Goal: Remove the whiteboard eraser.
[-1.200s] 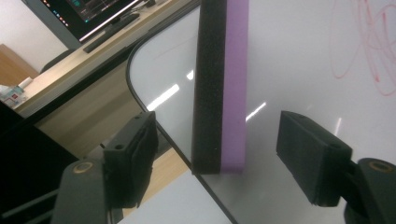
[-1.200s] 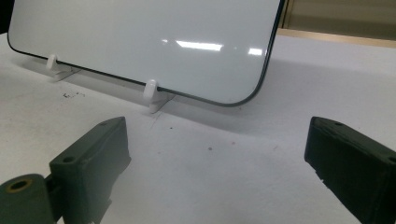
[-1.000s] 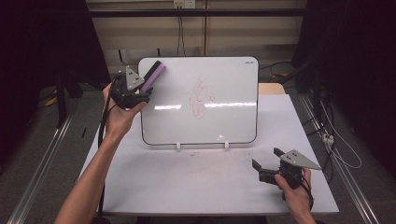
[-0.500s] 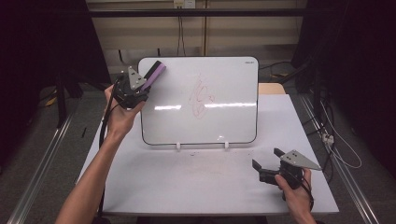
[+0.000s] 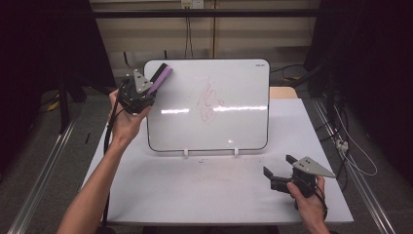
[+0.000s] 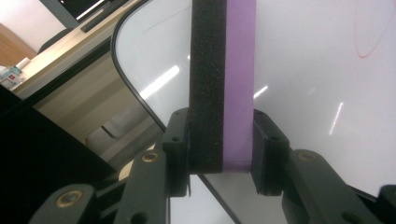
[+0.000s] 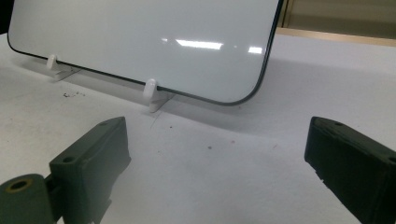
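A purple-backed eraser (image 5: 160, 78) with a black foam face is being clamped between the jaws of the left gripper (image 5: 146, 93), which have just been closing onto it; in the left gripper view the eraser (image 6: 223, 84) is being pressed from both sides by the pads, with its foam side toward one jaw and its purple side toward the other. The eraser is being held up at the far left corner of the whiteboard (image 5: 238, 126), just over the board's top left edge. The whiteboard is being propped upright on two small white clips (image 5: 186, 153) on the white table (image 5: 195, 195), and a red scribble (image 5: 209, 100) is being shown near its middle. The right gripper (image 5: 277, 173) is being held low over the near right part of the table, well apart from the board, with its jaws spread wide and nothing between them.
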A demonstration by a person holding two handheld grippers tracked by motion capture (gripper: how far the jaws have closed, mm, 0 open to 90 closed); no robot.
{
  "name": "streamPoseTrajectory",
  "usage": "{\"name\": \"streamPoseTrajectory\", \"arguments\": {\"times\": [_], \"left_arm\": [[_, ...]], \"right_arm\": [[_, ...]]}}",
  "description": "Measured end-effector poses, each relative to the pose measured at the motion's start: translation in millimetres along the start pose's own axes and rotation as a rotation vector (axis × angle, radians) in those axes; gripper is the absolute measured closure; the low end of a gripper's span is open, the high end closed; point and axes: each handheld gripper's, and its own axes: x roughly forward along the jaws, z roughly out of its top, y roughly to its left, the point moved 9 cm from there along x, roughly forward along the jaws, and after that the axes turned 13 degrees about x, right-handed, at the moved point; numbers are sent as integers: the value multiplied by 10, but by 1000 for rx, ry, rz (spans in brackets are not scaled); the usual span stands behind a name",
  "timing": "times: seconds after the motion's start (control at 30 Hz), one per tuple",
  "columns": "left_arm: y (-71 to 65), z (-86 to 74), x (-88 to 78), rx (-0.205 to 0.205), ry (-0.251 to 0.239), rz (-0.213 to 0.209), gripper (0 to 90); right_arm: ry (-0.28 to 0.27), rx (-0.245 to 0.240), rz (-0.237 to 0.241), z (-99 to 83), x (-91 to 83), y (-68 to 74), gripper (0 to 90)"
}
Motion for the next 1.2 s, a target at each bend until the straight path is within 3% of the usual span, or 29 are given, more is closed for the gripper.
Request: {"name": "streamPoseTrajectory", "arguments": {"times": [0.2, 0.37, 0.53, 0.9, 1.03, 1.2], "left_arm": [[-13, 24, -29, -26, -29, -15, 641], [-41, 73, -120, -21, -53, -18, 641], [-70, 95, -191, -45, -100, -23, 641], [-266, 36, -305, -91, -183, -69, 640], [-361, 57, -367, -120, -219, -96, 641], [-441, 87, -448, -128, -245, -112, 640]], "right_arm": [[3, 4, 0, -3, 1, 4, 64], [1, 4, 1, 0, 4, 3, 64], [6, 26, 13, -8, 14, 23, 62], [7, 21, 2, 0, 41, 5, 55], [11, 16, 5, -4, 56, 14, 55], [17, 8, 9, -17, 46, 37, 54]]}}
